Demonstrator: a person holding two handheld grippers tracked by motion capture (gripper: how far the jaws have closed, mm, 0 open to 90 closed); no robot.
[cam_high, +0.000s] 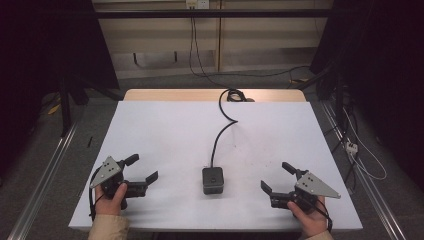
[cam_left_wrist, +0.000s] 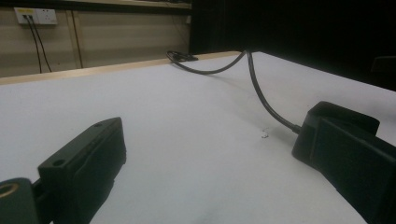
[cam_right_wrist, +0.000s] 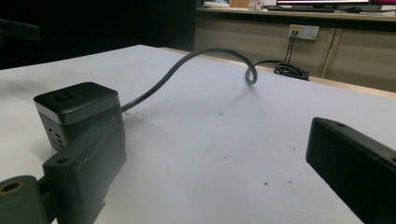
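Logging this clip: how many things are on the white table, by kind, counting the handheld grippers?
Black cube-shaped power box with grey band: 1
Black cable running from the box off the far edge: 1
Handheld two-jaw grippers, left and right, both open: 2
Total: 4

White tabletop (cam_high: 165, 135) is carrying a black cube socket box (cam_high: 213, 180) near its front centre. The box's black cable (cam_high: 220, 132) is curving away across the surface, coiling at the far wooden edge (cam_high: 170, 95).
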